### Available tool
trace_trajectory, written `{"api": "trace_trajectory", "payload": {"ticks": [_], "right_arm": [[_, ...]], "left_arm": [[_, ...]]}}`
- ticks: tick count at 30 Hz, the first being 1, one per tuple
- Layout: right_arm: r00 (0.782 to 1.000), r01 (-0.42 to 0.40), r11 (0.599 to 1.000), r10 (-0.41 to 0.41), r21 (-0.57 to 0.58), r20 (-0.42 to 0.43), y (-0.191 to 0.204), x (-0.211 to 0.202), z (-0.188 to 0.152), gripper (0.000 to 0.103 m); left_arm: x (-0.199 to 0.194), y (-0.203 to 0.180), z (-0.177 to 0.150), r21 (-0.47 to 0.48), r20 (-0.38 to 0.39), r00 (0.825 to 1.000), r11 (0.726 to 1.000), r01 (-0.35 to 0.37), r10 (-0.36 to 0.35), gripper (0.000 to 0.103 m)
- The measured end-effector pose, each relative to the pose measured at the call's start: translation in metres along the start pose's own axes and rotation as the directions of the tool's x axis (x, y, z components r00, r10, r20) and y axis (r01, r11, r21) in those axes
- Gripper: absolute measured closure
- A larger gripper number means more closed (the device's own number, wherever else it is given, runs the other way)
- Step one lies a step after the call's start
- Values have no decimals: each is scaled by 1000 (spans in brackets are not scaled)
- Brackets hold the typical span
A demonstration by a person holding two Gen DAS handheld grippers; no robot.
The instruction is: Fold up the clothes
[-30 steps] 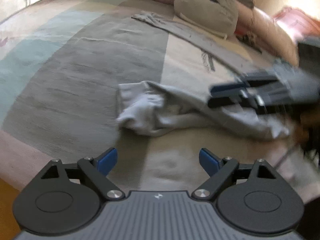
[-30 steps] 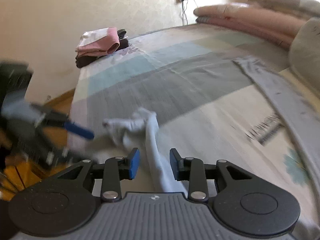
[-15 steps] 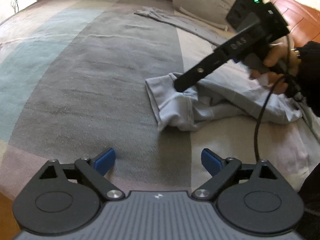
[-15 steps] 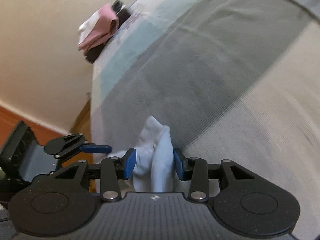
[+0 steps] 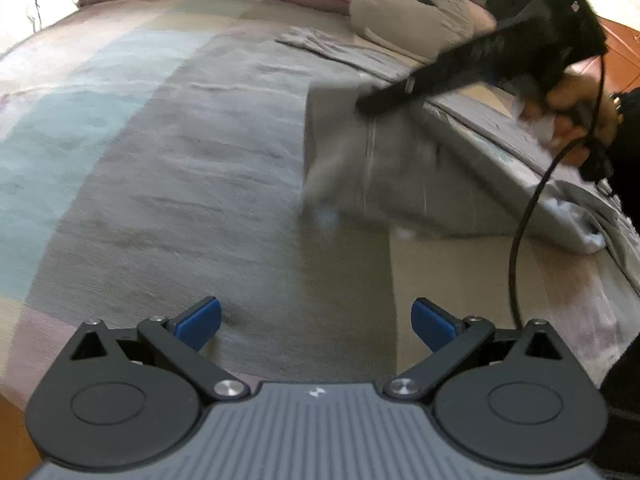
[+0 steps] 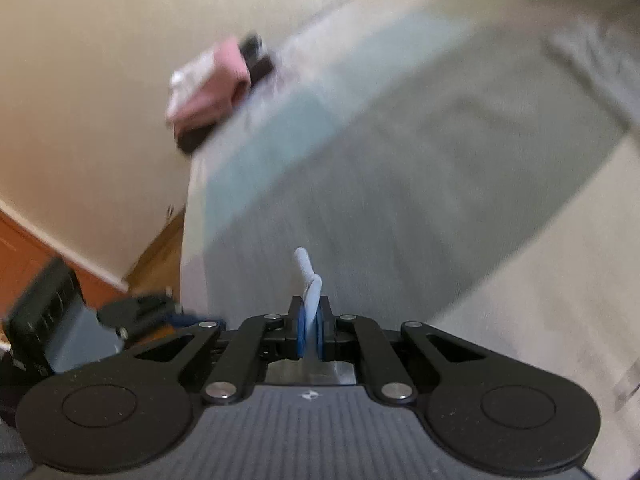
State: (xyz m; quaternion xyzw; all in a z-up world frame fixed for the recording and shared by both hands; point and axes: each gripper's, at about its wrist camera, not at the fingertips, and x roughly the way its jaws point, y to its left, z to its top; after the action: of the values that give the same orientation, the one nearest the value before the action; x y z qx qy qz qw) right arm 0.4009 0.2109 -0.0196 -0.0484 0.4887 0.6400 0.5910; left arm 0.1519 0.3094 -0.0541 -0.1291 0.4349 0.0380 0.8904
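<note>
On the bed, your right gripper (image 6: 310, 330) has its blue pads pressed together on a fold of the pale grey garment (image 5: 372, 168), a narrow strip of the cloth standing up between the pads in the right wrist view. From the left wrist view the same gripper (image 5: 368, 104) is raised above the bedspread (image 5: 168, 168), with the garment hanging from its tip in a blurred sheet and the rest trailing down onto the bed to the right. Your right hand (image 5: 576, 108) grips the handle, a black cable looping down from it. Your left gripper (image 5: 316, 320) is spread wide and holds nothing (its pads sit low over the bedspread, well apart from the garment). A second grey garment (image 5: 332, 46) lies flat further back, near a beige pillow (image 5: 412, 4). A pink folded stack (image 6: 216, 88) rests at the far corner of the bed, blurred
</note>
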Motion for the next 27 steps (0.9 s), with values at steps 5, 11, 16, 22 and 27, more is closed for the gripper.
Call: {"api": "trace_trajectory", "payload": {"ticks": [5,11,16,22,27], "right_arm": [[986,96,990,-81,-101,143,30,-38,25,96],[988,135,957,-110,-257,108,67,-28,5,91],[996,-10,989,-2,-148,-85,60,15,-35,87],[999,-19,999,18,-35,-37,54,6,-41,69],[996,43,998,-47,45,81,39,-37,-48,61]], "left_arm": [[-14,6,2,-13,42,999,1000,-20,21,2],[-21,23,-2,-123,66,998,992,4,4,2],[-23,30,-10,-188,60,998,982,34,-23,2],[-16,26,-10,-225,72,992,967,119,-105,2],[-1,24,-7,-353,80,969,902,247,-234,3]]}}
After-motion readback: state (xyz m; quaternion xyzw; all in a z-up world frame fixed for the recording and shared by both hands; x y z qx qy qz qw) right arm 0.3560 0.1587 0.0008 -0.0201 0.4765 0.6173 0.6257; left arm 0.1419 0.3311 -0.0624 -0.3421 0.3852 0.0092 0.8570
